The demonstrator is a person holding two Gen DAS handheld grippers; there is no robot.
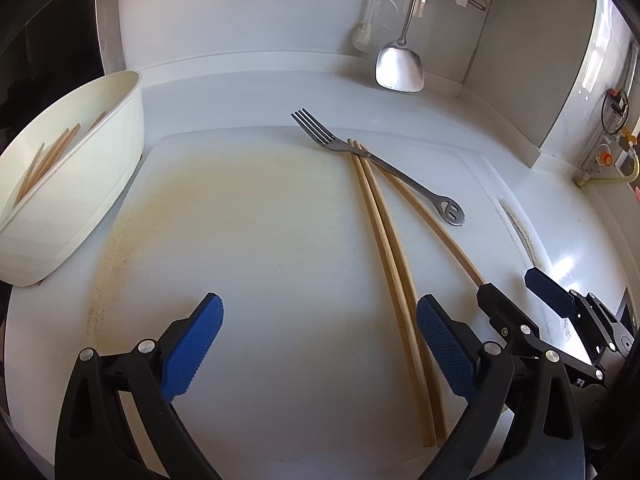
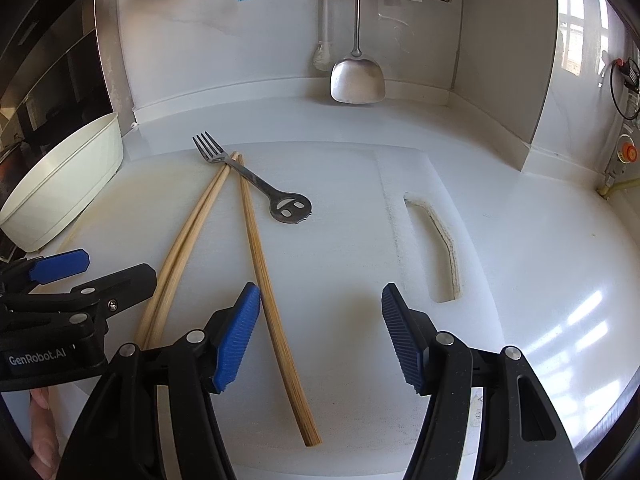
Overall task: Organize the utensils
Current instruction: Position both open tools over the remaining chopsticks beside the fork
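Observation:
Three wooden chopsticks lie on the white cutting board [image 1: 240, 240], their far tips meeting under a steel fork [image 1: 360, 156] with a smiley-face handle end. A pair of chopsticks [image 1: 384, 240] runs just inside the right finger of my left gripper [image 1: 320, 320], which stands open with its pads touching nothing. The single chopstick [image 2: 260, 264] lies just inside the left finger of my right gripper [image 2: 320, 320], also open. In the right wrist view the fork [image 2: 248, 174] and the pair [image 2: 188, 240] show too. A white oval holder [image 1: 100, 160] at the left has several chopsticks inside.
A steel spatula [image 2: 358, 80] and a brush [image 1: 362, 36] hang on the back wall. The board's handle slot [image 2: 436, 248] lies right of my right gripper. My left gripper [image 2: 120, 266] sits close on the right one's left side. The holder [image 2: 68, 184] borders the board's left edge.

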